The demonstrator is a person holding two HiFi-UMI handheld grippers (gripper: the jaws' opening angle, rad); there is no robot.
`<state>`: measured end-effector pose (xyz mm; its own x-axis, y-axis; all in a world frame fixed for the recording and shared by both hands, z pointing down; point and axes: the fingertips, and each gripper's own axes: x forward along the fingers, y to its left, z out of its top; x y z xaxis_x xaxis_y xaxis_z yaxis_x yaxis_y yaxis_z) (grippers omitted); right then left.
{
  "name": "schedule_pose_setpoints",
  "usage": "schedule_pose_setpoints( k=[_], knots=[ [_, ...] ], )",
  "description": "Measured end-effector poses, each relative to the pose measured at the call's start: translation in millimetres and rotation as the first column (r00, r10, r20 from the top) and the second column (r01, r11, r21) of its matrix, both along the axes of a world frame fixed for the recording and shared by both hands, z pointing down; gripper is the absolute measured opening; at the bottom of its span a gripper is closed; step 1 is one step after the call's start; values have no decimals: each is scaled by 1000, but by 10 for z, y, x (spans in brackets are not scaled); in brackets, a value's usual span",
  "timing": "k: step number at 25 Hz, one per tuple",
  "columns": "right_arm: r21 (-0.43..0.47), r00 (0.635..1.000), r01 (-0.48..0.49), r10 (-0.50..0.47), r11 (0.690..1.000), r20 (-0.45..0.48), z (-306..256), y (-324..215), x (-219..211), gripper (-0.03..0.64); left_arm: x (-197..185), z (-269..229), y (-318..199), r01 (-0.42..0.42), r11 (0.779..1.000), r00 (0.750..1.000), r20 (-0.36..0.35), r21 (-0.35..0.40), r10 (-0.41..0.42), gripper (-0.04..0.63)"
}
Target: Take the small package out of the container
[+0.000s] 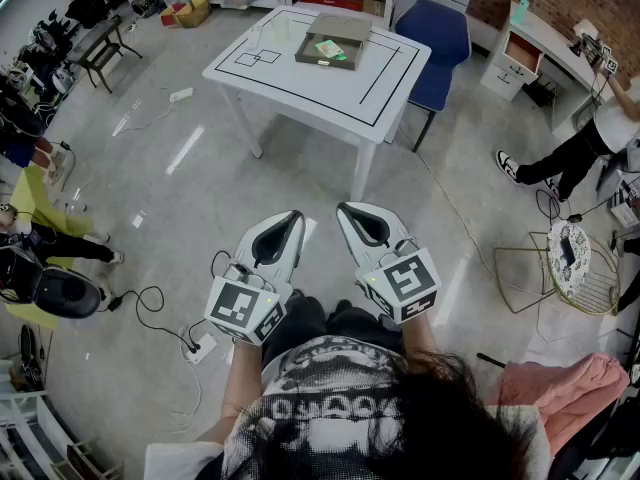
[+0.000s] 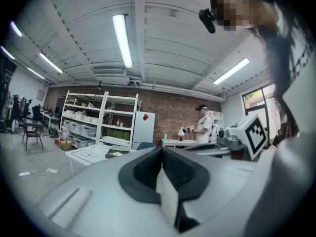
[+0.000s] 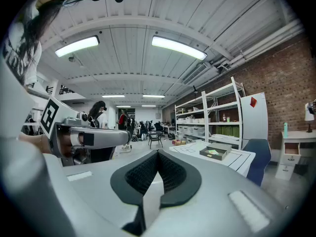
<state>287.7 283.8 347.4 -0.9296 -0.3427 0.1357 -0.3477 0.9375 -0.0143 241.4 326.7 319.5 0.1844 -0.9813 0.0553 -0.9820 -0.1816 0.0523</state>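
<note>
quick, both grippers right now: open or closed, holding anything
Left gripper: closed, jaws together, nothing between them.
Right gripper: closed, jaws together, nothing between them.

Small green package (image 1: 330, 50) flat inside shallow grey container (image 1: 352, 28) on white table (image 1: 300, 88).

**A big lab for testing machines**

This is a big work room, like a lab. It has a shiny grey floor (image 1: 200, 188) and a red brick wall (image 3: 291, 68). Long lights (image 2: 122, 38) sit on the white ceiling. Tall metal shelves (image 2: 94, 117) hold lots of boxes. A white table (image 1: 330, 93) has black lines marked on it. Wires (image 1: 152, 290) and a plug strip (image 1: 200, 346) lie on the floor. Another person (image 2: 203, 125) stands at a desk by the wall.
</note>
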Motion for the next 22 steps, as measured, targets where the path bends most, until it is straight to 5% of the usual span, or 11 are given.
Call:
schedule_pose_setpoints(
  k=[22],
  knots=[
    [-47, 997, 72, -71, 996, 32, 213, -200, 42, -2, 149, 183, -215, 28, 999, 1000, 5, -38, -28, 0]
  ],
)
